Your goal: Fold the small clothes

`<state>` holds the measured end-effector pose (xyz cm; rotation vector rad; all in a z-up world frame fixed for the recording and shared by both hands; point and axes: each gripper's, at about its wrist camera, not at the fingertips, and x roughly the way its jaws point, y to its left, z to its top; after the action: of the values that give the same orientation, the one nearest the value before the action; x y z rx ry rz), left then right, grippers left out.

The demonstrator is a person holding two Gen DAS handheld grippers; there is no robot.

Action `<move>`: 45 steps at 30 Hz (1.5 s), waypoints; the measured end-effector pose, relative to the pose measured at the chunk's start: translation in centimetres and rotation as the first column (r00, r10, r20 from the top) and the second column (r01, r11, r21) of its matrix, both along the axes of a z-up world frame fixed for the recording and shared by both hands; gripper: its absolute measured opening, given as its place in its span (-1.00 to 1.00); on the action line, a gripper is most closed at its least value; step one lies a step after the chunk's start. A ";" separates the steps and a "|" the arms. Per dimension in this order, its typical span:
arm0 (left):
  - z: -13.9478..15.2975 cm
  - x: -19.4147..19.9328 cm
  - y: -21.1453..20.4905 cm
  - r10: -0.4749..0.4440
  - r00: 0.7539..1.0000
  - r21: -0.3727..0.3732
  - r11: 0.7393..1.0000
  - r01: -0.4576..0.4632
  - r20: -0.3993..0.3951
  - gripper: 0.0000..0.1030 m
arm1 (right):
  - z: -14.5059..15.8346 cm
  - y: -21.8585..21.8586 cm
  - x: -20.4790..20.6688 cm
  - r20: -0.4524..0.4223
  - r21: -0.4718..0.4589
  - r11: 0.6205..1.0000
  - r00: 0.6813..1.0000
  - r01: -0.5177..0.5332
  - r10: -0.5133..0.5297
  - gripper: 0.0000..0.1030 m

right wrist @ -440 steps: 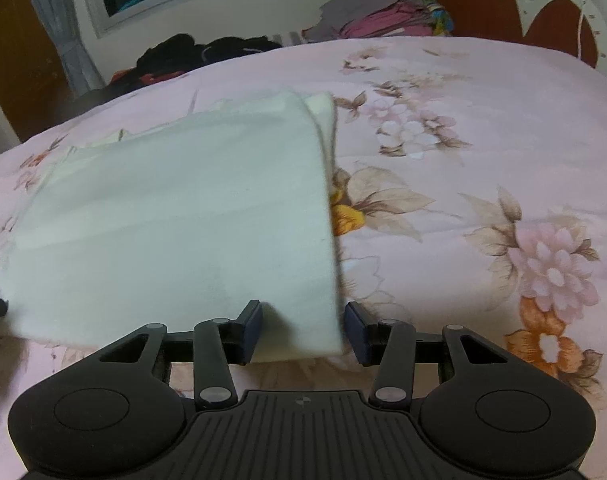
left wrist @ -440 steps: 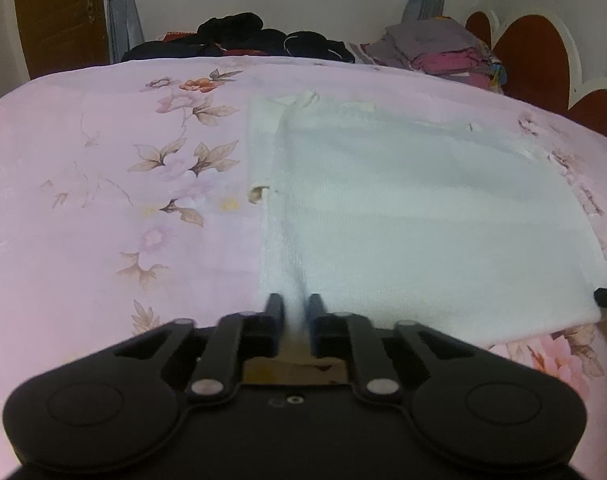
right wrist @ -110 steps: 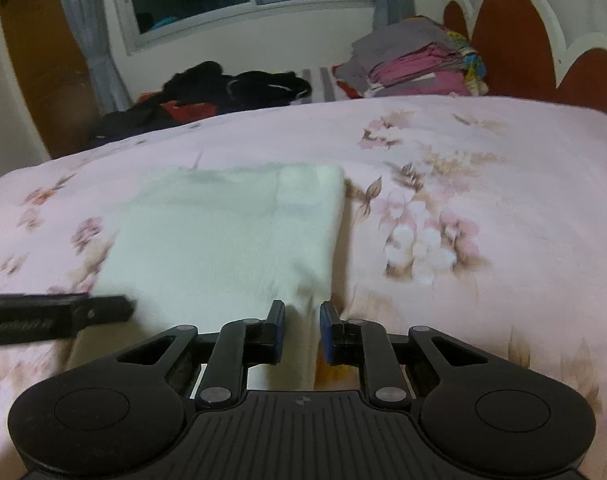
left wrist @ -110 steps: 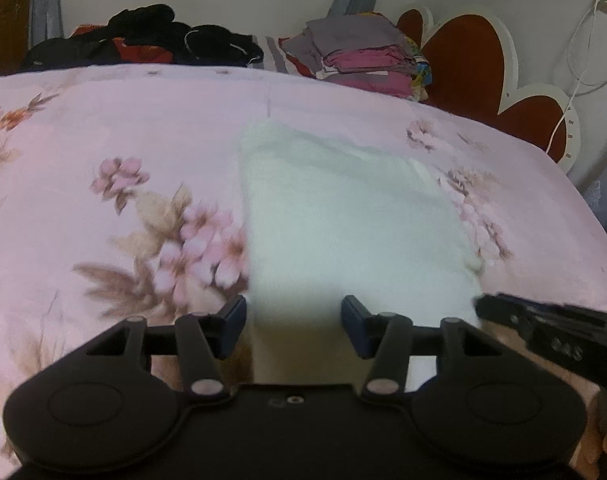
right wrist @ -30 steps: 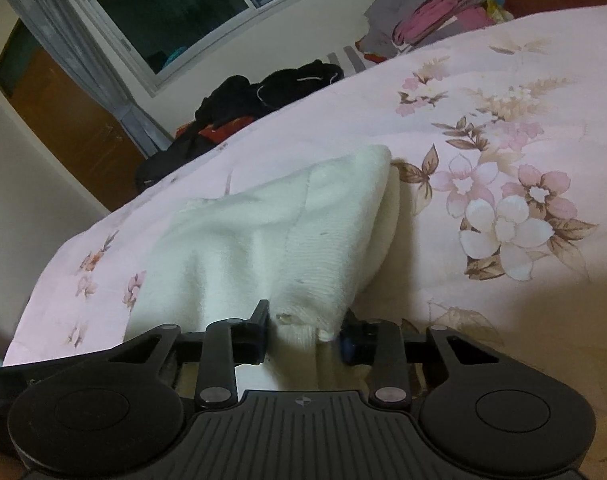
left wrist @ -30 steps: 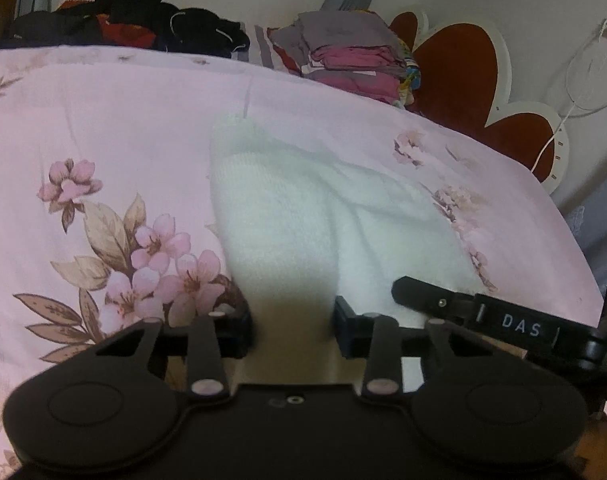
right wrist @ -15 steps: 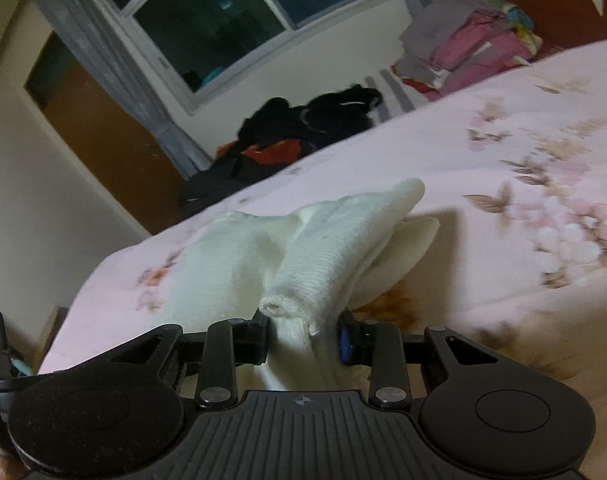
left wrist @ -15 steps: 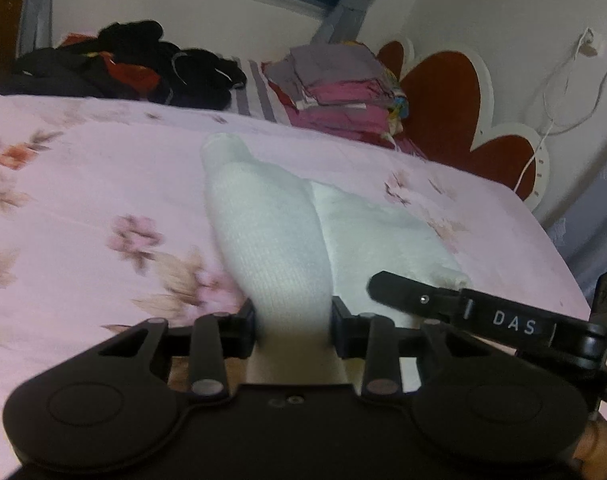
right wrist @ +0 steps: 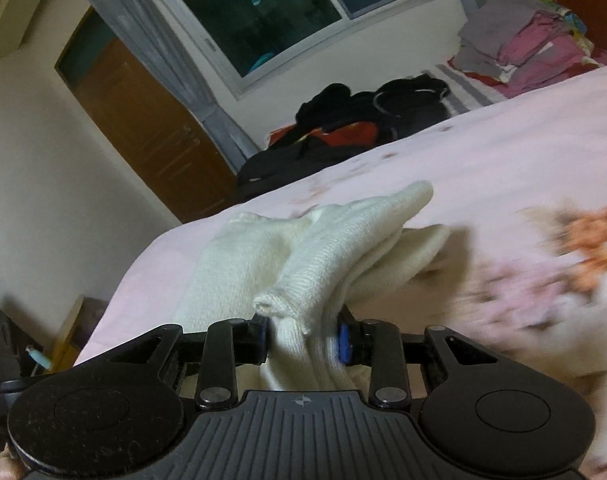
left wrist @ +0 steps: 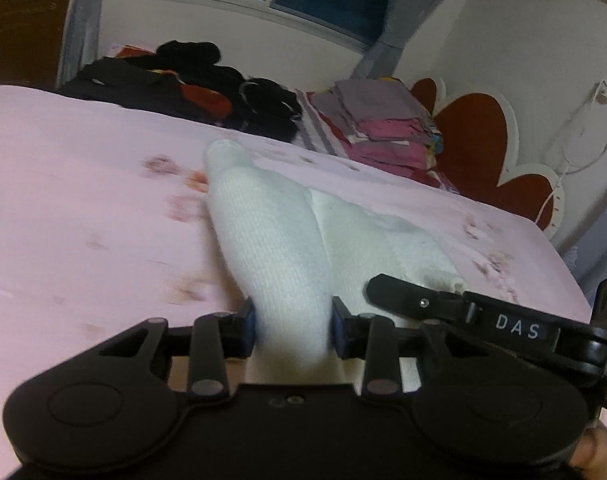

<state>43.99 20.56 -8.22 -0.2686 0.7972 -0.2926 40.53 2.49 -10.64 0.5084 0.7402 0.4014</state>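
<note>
White knit fills the gap of both my tools: the left gripper (left wrist: 291, 328) is clamped on a thick bunched corner of the garment (left wrist: 271, 240), and the right gripper (right wrist: 303, 338) is likewise closed on a gathered edge of the same garment (right wrist: 323, 256), a rolled hem showing just above its fingers (right wrist: 343, 344). The held near end is raised off the bed (left wrist: 83, 200); from my fingers the cloth runs straight ahead and downward, its long axis pointing away from me toward the far end, which rests on the pink floral sheet. In the left view the right tool crosses close at my right, so both hands sit side by side at the near edge, neither nearer the free end. Both are tilted up, the views angled toward the window (right wrist: 303, 12). I judge the coming move carries this edge forward over the resting part. Beyond lie dark clothes (left wrist: 191, 80) and a folded stack (left wrist: 383, 124).
</note>
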 end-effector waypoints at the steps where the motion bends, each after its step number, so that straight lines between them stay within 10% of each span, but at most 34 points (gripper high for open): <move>1: 0.0 0.2 1.6 0.007 1.000 -0.001 1.000 -0.007 -0.004 -0.34 | -0.1 2.0 0.2 0.000 0.000 1.000 1.000 -0.003 0.003 -0.39; 10: -3.1 2.2 12.4 0.054 0.998 0.000 0.999 -0.054 -0.021 -0.34 | -4.0 13.1 2.6 -0.060 -0.001 1.000 0.998 -0.019 0.019 -0.39; 23: -5.6 2.2 14.4 0.031 0.998 0.038 0.999 -0.029 -0.047 -0.01 | -6.7 10.4 3.5 -0.153 -0.065 0.994 0.984 0.085 -0.094 0.07; 30: -3.0 2.4 14.4 0.039 0.998 0.038 0.998 -0.041 0.054 -0.06 | -2.1 12.4 3.4 0.034 -0.201 0.972 0.993 0.119 -0.114 -0.26; 45: -4.6 2.8 12.1 0.039 0.999 0.134 0.990 -0.040 0.010 -0.03 | -6.6 16.0 6.2 -0.044 -0.377 0.924 0.995 0.069 -0.093 -0.47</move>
<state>46.79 32.70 -12.84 -0.1565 0.8000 -0.2015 46.72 18.45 -17.22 0.1891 0.8294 0.1595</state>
